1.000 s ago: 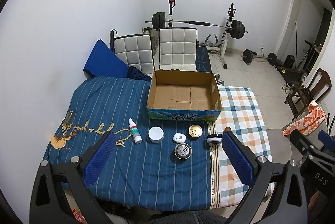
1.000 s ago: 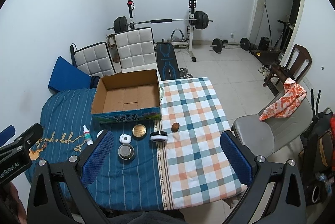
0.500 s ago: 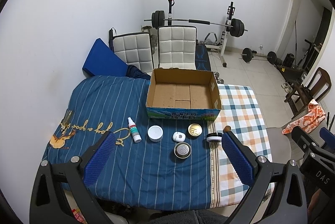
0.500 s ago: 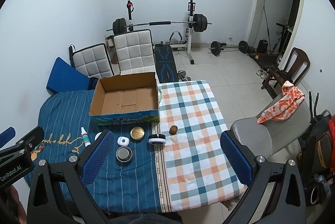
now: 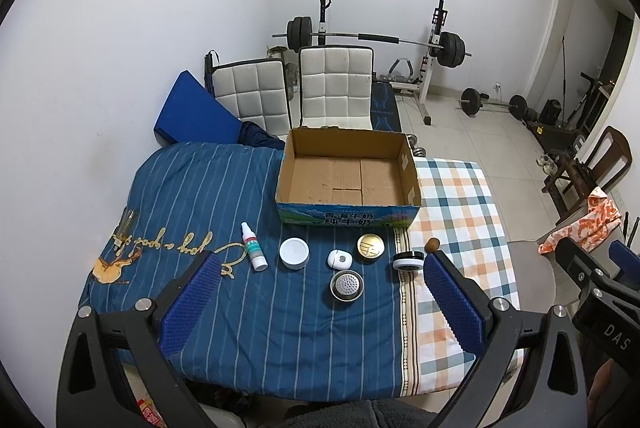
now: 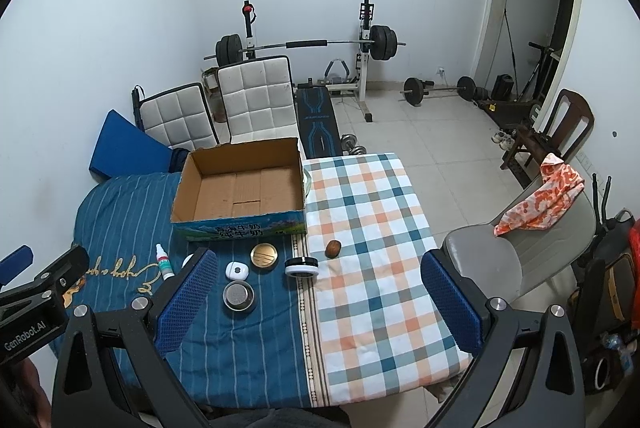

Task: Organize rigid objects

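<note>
An open, empty cardboard box (image 5: 348, 147) (image 6: 240, 224) stands at the back of the table. In front of it lies a row of small items: a white spray bottle (image 5: 253, 247) (image 6: 164, 262), a white round jar (image 5: 294, 253), a small white case (image 5: 339, 260) (image 6: 237, 270), a gold lid (image 5: 370, 245) (image 6: 264, 254), a metal strainer cup (image 5: 347, 284) (image 6: 238, 295), a black-and-white round tin (image 5: 408, 261) (image 6: 302, 266) and a brown nut-like piece (image 5: 432, 245) (image 6: 333, 248). My left gripper (image 5: 320, 294) and right gripper (image 6: 320, 292) both hover open above the table's near side, holding nothing.
The table carries a blue striped cloth (image 5: 192, 195) and a checked cloth (image 6: 360, 211). Two white chairs (image 5: 332, 87) stand behind it, with a barbell rack (image 6: 312, 43) beyond. A grey chair with an orange cloth (image 6: 536, 195) sits to the right.
Both views have shifted slightly, with the table objects sitting a little lower and nearer than a second ago. Nothing on the table has been moved; both grippers stay open.
</note>
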A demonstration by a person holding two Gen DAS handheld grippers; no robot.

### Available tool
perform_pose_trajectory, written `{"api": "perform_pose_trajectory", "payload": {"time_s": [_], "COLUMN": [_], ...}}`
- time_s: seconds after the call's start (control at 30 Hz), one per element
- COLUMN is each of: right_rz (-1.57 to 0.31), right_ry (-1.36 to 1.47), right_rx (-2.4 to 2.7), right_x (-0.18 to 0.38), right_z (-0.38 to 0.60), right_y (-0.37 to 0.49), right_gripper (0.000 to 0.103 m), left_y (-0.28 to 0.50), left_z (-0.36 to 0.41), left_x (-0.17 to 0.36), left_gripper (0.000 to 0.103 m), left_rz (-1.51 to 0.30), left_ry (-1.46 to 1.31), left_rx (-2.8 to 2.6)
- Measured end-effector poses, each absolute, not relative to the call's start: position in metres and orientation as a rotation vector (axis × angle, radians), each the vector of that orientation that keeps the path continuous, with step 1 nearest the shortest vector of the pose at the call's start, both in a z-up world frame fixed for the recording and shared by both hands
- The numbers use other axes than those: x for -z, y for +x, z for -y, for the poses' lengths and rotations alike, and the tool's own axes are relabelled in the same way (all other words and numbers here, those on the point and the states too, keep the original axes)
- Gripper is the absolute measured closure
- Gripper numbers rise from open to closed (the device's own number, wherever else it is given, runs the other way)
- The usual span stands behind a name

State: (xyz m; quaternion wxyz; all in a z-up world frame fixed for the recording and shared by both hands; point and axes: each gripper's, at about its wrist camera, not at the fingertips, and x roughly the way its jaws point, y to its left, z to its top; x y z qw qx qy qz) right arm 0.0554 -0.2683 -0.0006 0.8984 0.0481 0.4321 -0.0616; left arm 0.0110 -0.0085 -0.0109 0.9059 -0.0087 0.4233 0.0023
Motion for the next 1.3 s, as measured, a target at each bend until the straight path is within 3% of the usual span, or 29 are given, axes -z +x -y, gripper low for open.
{"api": "perform_pose_trajectory", "payload": {"time_s": [0.27,0.77,0.9,0.93,1.03,1.2,1.27,1.3], "right_rz": [-1.037,-1.610,-1.712,-1.728,-1.762,-1.804,-1.815,-1.823], "right_ry": [0.137,0.161,0.166,0.166,0.169,0.170,0.148,0.138], "right_rx": [0.023,-0.090,-0.067,-0.061,-0.035,-0.004,0.013,0.021], "right_x": [0.055,0.370,0.416,0.424,0.444,0.469,0.480,0.485], "right_z": [0.258,0.129,0.107,0.102,0.094,0.082,0.077,0.076], "right_y": [0.106,0.245,0.249,0.249,0.249,0.249,0.250,0.250], "right_gripper": [0.000,0.000,0.000,0.000,0.001,0.013,0.018,0.023], "left_y": [0.051,0.183,0.216,0.221,0.240,0.263,0.267,0.268], "left_z": [-0.015,-0.132,-0.155,-0.158,-0.170,-0.173,-0.171,-0.167], "left_x": [0.062,0.308,0.360,0.366,0.393,0.426,0.431,0.433], "left_gripper": [0.000,0.001,0.014,0.022,0.029,0.042,0.051,0.063], "left_rz": [-0.950,-1.407,-1.488,-1.501,-1.549,-1.616,-1.621,-1.632], "left_ry": [-0.037,-0.089,-0.181,-0.204,-0.273,-0.269,-0.289,-0.283], "left_rx": [-0.064,-0.233,-0.227,-0.223,-0.206,-0.161,-0.126,-0.103]}}
